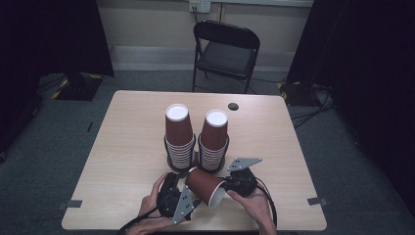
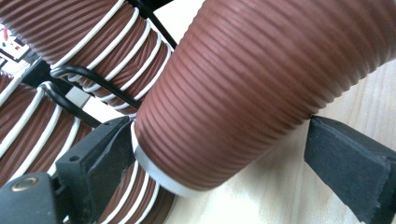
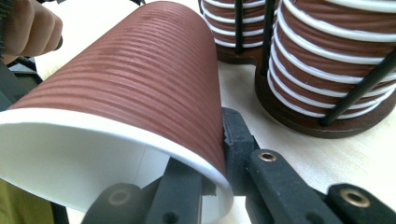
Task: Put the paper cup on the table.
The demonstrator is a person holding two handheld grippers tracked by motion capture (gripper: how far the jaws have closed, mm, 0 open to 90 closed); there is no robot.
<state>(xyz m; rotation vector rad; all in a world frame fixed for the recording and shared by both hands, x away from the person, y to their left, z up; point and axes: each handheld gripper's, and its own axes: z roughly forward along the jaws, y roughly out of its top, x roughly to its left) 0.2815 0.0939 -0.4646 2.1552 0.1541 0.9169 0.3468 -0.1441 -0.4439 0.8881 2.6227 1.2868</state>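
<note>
We have one brown paper cup (image 1: 205, 186) lying on its side, held up just over the table (image 1: 122, 147), near the front edge & right in front of the two cup stacks. Our right claw (image 3: 219, 154) is closed on the cup's rim: one jaw sits inside the white mouth, the other presses on the ribbed outside wall. Our left claw (image 2: 219, 154) is at the cup's closed end. Its jaws stand apart, one on each side of the cup; the left jaw looks like it touches the bottom edge, the other one is off the wall w/ a gap. So it's open, not squeezing yet.

We think the job now is to pass or turn the cup btw the two claws. To do it well: close the left claw slow & soft, bc paper walls crush easy. Grab near the bottom ring, where the cup is stiffest. Don't let the right claw go till the left one has it for sure. Keep the cup away from the stacks so we don't bump them.

Count:
- 1 loose cup in our claws
- 2 stacks of cups, left stack (image 1: 178, 137) & right stack (image 1: 214, 142), each upside down in a black wire holder on a round brown base
- 2 claws
- 1 black folding chair (image 1: 225, 51) behind the table
</note>
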